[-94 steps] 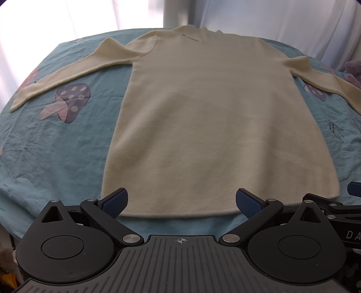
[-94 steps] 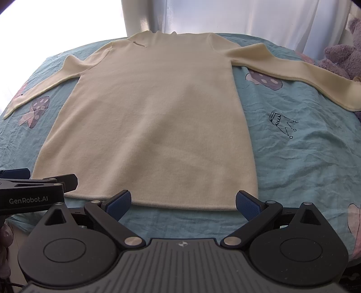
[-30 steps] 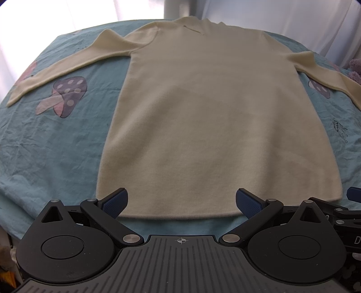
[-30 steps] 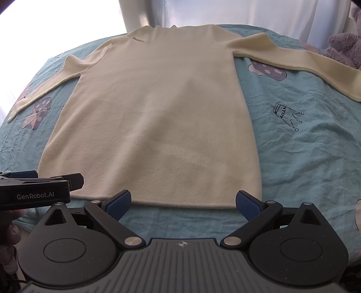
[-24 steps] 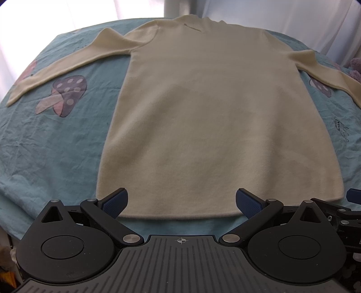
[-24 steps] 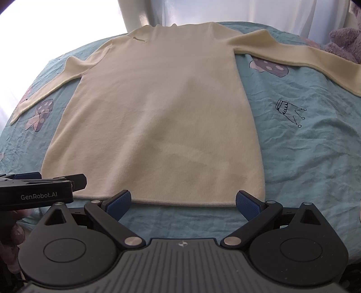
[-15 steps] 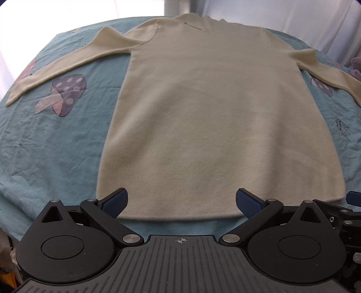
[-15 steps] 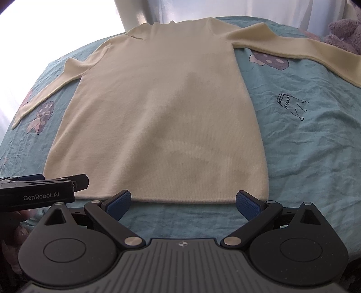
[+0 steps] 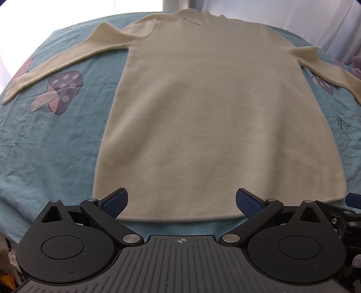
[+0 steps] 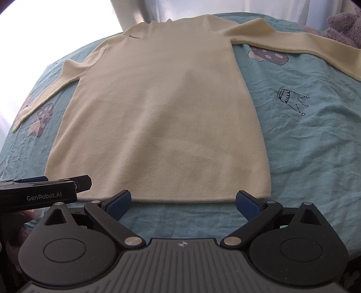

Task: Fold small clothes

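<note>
A cream long-sleeved knit dress (image 9: 203, 117) lies flat on a teal bedsheet (image 9: 56, 144), neck at the far end, both sleeves spread out to the sides. It also shows in the right wrist view (image 10: 162, 117). My left gripper (image 9: 180, 202) is open and empty, its blue pads (image 9: 115, 201) just over the near hem at the left part. My right gripper (image 10: 182, 201) is open and empty at the near hem towards the right corner. The left gripper's side shows in the right wrist view (image 10: 45, 191).
The sheet (image 10: 315, 139) carries mushroom prints (image 9: 58, 92) and a crown drawing (image 10: 291, 99). A purple plush toy (image 10: 343, 27) sits at the far right. White curtains (image 9: 293, 15) hang behind the bed. The bed's near edge runs just under the grippers.
Both grippers have crept slightly forward toward the hem; the right one has shifted a little so the hem sits closer. Jaws stayed open. The dress has not moved.
</note>
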`<state>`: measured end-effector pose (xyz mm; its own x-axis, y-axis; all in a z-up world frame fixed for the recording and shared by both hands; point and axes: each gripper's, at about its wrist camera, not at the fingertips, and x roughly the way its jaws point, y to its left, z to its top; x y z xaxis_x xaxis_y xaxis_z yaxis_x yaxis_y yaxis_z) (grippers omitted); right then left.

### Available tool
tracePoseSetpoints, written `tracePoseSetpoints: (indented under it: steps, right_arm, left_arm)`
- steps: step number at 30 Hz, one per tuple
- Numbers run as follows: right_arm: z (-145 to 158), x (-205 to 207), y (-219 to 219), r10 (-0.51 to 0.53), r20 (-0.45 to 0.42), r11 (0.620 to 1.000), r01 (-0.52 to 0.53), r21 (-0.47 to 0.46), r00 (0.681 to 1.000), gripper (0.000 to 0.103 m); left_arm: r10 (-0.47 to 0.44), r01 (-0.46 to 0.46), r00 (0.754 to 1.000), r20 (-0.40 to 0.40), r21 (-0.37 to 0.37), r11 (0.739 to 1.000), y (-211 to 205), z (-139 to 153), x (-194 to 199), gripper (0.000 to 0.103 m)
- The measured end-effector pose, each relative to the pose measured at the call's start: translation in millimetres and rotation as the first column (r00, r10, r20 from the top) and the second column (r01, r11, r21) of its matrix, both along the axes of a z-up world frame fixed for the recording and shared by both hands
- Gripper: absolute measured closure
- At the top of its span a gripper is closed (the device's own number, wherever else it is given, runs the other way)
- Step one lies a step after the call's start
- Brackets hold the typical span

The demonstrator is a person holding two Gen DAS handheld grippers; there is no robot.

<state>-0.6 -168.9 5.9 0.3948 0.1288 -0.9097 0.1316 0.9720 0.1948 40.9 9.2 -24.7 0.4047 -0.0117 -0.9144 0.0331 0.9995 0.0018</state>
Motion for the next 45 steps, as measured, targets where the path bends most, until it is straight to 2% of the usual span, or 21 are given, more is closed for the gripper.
tracePoseSetpoints:
  steps: [8,14,20,23,25,28,30,32,33,34,36,38,39,41,45]
  right_arm:
    - [-3,0,-3,-0.008,0.004,1.000,0.008,0.015,1.000,0.004]
    - [-7,1,-8,-0.018,0.012,0.998,0.017,0.066,1.000,0.004]
    - [-10,8,-30,-0.093,0.084,0.976,0.075,0.203,0.992,0.004]
    - [-12,14,-42,-0.128,0.096,0.959,0.098,0.267,0.987,0.004]
    - [-8,18,-58,-0.173,0.143,0.948,0.125,0.292,0.974,0.004]
    - [2,27,-104,-0.312,0.229,0.940,0.264,0.216,0.922,0.004]
    - [7,36,-156,-0.445,0.267,0.896,0.419,0.149,0.855,0.004]
    - [3,48,-213,-0.548,0.288,0.835,0.535,0.131,0.785,0.005]
    - [-2,52,-241,-0.601,0.303,0.795,0.593,0.129,0.740,0.011]
    - [-5,54,-264,-0.639,0.320,0.762,0.633,0.136,0.700,0.023]
    - [-18,59,-318,-0.729,0.336,0.671,0.720,0.178,0.596,0.039]
    - [-34,63,-356,-0.790,0.320,0.599,0.770,0.220,0.523,0.045]
    - [-41,67,-369,-0.803,0.317,0.580,0.783,0.225,0.504,0.051]
    - [-54,76,-389,-0.820,0.306,0.557,0.799,0.229,0.484,0.053]
    - [-62,88,-404,-0.828,0.336,0.545,0.786,0.292,0.449,0.059]
  left_arm:
    - [-0.007,0.007,1.000,-0.005,-0.002,1.000,1,0,1,0.000]
    - [-0.009,0.009,1.000,-0.014,-0.006,1.000,0,-1,5,0.000]
    - [-0.029,0.029,1.000,0.003,-0.031,0.999,3,2,14,0.000]
    - [-0.016,0.018,0.999,0.034,-0.062,0.998,7,4,19,0.000]
    - [-0.019,0.023,0.999,0.043,-0.095,0.995,8,3,22,0.000]
    - [-0.028,0.030,0.999,0.029,-0.098,0.995,3,-1,27,0.000]
    - [-0.012,0.015,0.999,0.036,-0.068,0.998,-3,-3,32,0.000]
    - [0.001,0.001,0.999,0.037,-0.050,0.999,-10,-6,39,0.000]
    - [0.013,-0.011,0.999,0.030,-0.037,0.999,-13,-6,42,0.000]
    - [0.027,-0.026,0.999,0.027,-0.025,0.999,-15,-6,45,0.000]
    - [0.047,-0.046,0.999,0.009,-0.028,0.999,-19,-6,49,0.000]
    - [0.048,-0.049,0.999,-0.015,-0.043,0.998,-23,-7,53,0.000]
    - [0.050,-0.050,0.999,-0.016,-0.035,0.998,-25,-7,55,0.000]
    - [0.050,-0.050,0.999,-0.011,-0.022,0.999,-29,-9,59,0.000]
    - [0.067,-0.068,0.997,-0.029,-0.016,0.998,-34,-12,67,0.000]
